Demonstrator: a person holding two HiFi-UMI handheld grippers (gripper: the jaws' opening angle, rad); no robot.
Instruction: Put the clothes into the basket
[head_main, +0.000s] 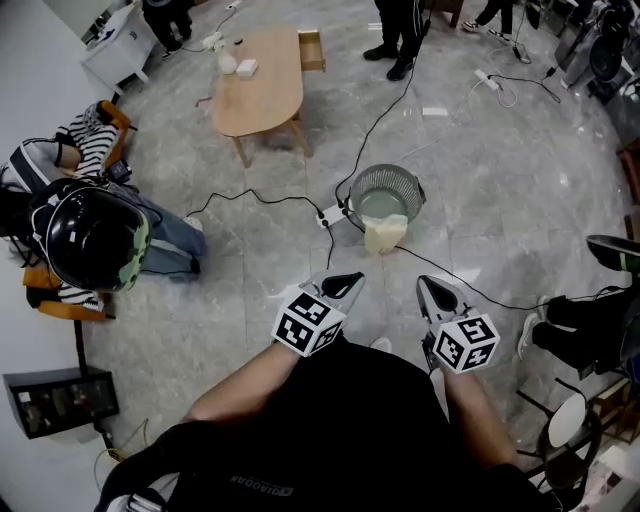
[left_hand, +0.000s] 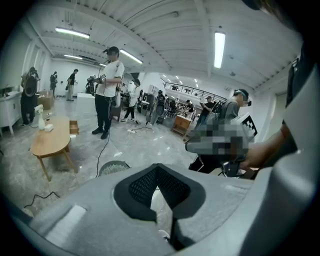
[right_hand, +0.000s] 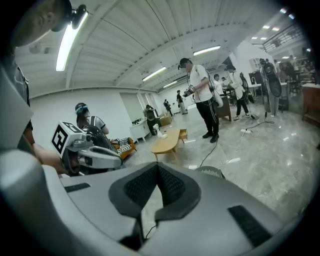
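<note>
A grey mesh basket (head_main: 386, 191) stands on the marble floor ahead of me. A pale cream cloth (head_main: 385, 233) hangs over its near rim, and more pale cloth lies inside. My left gripper (head_main: 345, 286) and right gripper (head_main: 436, 292) hover side by side short of the basket, both pointing toward it. Each is shut with nothing between its jaws. In the left gripper view the pads (left_hand: 150, 185) meet in front of the basket (left_hand: 113, 167). The right gripper view shows its shut pads (right_hand: 165, 187), the basket (right_hand: 210, 172) and the left gripper (right_hand: 82, 150).
A black cable and a white power strip (head_main: 331, 215) lie on the floor just left of the basket. A wooden oval table (head_main: 258, 82) stands further back. A person in a helmet (head_main: 95, 240) sits at the left, and someone's legs (head_main: 585, 322) reach in from the right.
</note>
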